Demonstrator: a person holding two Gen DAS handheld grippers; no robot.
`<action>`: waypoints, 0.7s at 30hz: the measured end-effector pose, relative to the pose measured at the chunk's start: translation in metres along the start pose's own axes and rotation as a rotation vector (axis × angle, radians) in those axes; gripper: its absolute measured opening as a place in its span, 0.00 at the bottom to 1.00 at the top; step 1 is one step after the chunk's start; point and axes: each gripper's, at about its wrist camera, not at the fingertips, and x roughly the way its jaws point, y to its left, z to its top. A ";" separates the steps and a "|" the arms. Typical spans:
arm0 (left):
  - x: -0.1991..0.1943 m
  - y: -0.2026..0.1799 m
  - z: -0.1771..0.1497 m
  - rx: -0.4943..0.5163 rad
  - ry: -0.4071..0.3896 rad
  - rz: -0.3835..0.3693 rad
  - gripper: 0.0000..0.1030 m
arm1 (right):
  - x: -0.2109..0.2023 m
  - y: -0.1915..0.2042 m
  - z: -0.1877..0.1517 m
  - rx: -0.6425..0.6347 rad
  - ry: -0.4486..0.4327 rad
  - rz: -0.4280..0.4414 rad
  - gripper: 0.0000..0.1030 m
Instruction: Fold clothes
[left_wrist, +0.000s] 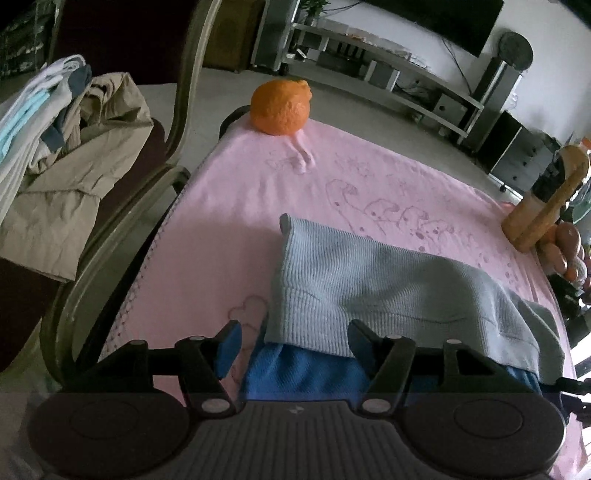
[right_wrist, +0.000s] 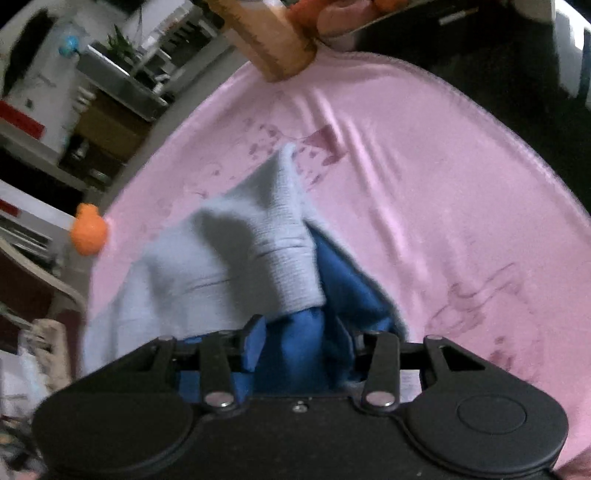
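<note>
A light grey knit garment (left_wrist: 369, 280) lies on the pink cloth (left_wrist: 221, 206) over a blue layer (left_wrist: 303, 369). My left gripper (left_wrist: 295, 345) stands open at the garment's near corner. Its left pad rests over bare pink cloth, and its right pad sits at the grey hem. In the right wrist view the grey knit (right_wrist: 229, 258) rises in a bunch with a ribbed cuff hanging down. A wad of the blue fabric (right_wrist: 299, 354) fills the gap between the jaws of my right gripper (right_wrist: 303, 347), which is shut on it.
An orange fruit (left_wrist: 280, 107) sits at the table's far edge, and a wooden block (left_wrist: 535, 218) with more fruit (left_wrist: 565, 247) stands at the right. A chair on the left holds a heap of clothes (left_wrist: 74, 166). A shelf unit lines the far wall.
</note>
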 end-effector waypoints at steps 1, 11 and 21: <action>0.000 0.001 0.000 -0.006 0.001 -0.003 0.61 | 0.002 0.000 0.000 0.004 0.003 -0.001 0.36; 0.006 0.031 0.000 -0.177 0.075 -0.086 0.61 | 0.007 0.000 -0.008 0.006 -0.021 -0.007 0.36; 0.028 0.032 0.005 -0.217 0.157 -0.127 0.46 | 0.015 -0.002 -0.007 0.038 0.009 0.010 0.35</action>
